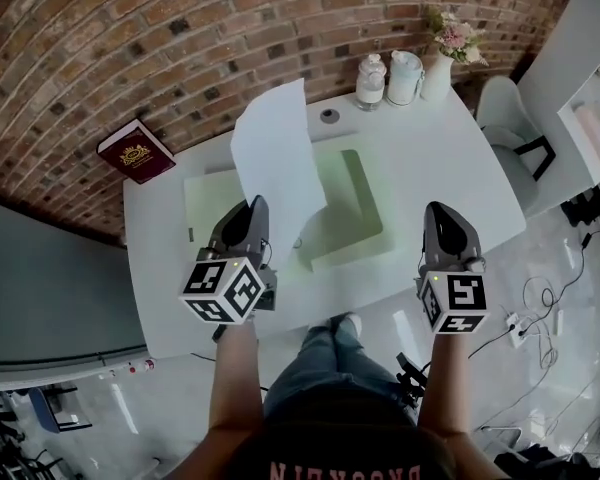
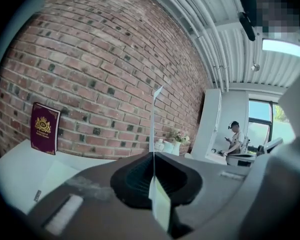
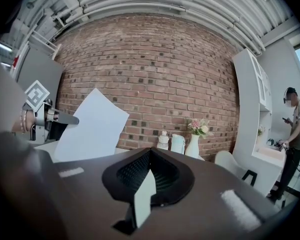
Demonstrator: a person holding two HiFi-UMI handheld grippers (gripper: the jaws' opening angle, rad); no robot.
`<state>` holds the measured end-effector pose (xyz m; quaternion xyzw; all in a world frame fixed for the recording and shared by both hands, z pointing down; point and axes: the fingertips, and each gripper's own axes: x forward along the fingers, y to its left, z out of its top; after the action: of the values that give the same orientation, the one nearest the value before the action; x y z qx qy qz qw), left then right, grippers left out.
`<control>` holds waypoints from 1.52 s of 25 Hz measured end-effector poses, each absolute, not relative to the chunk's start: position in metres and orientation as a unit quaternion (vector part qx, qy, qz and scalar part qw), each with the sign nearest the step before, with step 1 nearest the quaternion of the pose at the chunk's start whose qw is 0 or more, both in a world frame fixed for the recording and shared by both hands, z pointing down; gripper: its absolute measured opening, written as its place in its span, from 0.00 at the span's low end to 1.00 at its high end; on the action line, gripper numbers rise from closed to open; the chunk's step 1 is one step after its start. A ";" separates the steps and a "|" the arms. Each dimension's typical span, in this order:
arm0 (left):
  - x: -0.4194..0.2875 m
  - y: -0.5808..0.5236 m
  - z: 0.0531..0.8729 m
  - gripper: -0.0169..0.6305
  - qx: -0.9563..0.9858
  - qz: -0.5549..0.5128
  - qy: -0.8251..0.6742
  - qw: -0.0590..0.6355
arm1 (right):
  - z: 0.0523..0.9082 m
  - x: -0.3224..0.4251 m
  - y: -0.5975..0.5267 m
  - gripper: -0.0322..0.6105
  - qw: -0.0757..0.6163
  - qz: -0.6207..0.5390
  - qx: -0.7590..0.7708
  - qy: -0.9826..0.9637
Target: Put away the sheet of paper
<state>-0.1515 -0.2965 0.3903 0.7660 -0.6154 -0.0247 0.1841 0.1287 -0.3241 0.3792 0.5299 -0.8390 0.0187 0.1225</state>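
A white sheet of paper stands upright above the white table, with my left gripper shut on its lower edge. In the left gripper view the paper shows edge-on as a thin line rising from the closed jaws of the left gripper. Behind and under the sheet a pale green folder lies open on the table. My right gripper hovers over the table's right front part, shut and holding nothing. The right gripper view shows its jaws closed, and the sheet up at the left.
A maroon book leans on the brick wall at the back left. Two jars and a vase of flowers stand at the back right. A white chair is beside the table. A person stands far off.
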 end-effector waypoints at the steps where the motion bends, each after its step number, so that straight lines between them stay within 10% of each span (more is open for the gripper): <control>1: -0.154 -0.296 0.396 0.02 0.765 -0.026 -0.614 0.194 | 0.384 0.128 -0.323 0.05 0.126 0.023 0.530 -0.838; 38: -0.219 -0.277 0.566 0.02 0.656 0.098 -0.597 0.452 | 0.430 0.068 -0.319 0.05 0.191 0.037 0.489 -0.850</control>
<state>-0.2187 -0.2772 0.5661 0.6559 -0.5965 0.0983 0.4519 0.0679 -0.3190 0.4295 0.4890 -0.8503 0.0366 0.1912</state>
